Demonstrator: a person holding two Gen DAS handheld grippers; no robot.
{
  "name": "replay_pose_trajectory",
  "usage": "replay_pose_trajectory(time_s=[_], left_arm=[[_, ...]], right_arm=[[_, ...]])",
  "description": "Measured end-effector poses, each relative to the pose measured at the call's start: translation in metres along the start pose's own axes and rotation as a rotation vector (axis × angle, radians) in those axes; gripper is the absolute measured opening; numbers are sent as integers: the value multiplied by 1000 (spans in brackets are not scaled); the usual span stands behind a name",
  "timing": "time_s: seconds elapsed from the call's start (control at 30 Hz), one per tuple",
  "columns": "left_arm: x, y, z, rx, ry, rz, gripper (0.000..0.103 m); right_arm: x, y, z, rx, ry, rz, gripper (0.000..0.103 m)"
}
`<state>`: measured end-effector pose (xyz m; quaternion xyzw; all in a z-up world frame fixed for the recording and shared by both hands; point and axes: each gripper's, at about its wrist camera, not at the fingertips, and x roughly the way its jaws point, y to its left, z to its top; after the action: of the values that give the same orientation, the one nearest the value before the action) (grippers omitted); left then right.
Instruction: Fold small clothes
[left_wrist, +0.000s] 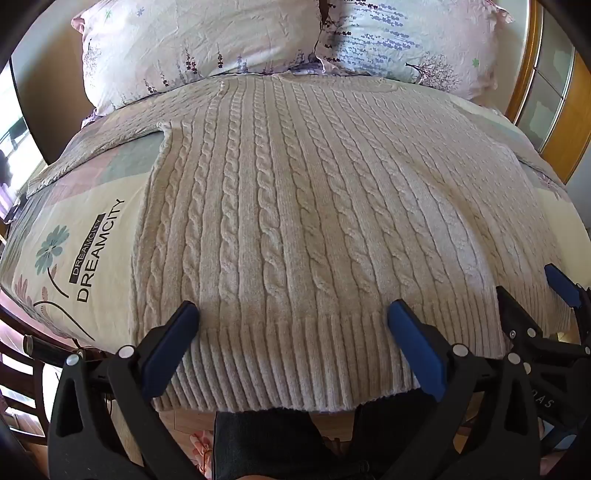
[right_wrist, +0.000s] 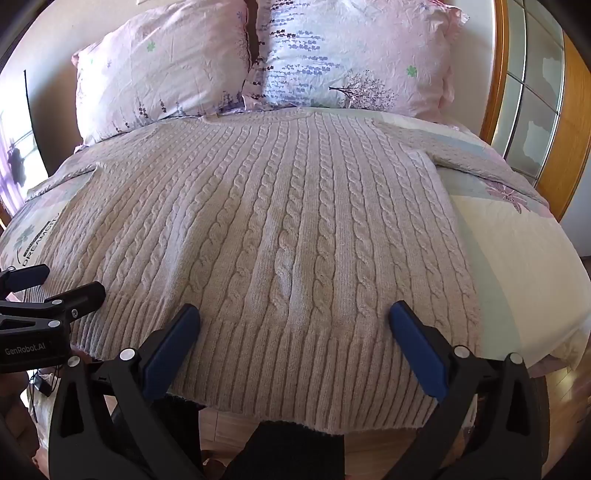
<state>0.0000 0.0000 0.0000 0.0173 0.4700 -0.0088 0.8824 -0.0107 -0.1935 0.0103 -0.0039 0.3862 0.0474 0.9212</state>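
Sweater (left_wrist: 295, 221) lies flat on the bed (left_wrist: 85, 236), hem at the near edge below the pillows (left_wrist: 199, 40), and we hold the left claw (left_wrist: 293, 315) and right claw (right_wrist: 293, 317) spread wide above that hem, probably to pinch its corners.

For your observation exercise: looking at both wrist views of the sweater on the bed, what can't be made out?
- Sweater collar: both views, too far and foreshortened beside the pillows.
- Sleeve ends: cuffs not traceable in either view.
- Sweater underside: hidden against the bedsheet.
- Left gripper and right gripper: open; contact with the hem unclear.
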Motion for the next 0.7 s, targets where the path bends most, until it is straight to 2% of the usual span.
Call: replay_pose_trajectory(time_s=[0.7], left_arm=[[0, 0, 0, 1, 0, 1, 101]], right_arm=[[0, 0, 0, 0, 6, 0, 102]])
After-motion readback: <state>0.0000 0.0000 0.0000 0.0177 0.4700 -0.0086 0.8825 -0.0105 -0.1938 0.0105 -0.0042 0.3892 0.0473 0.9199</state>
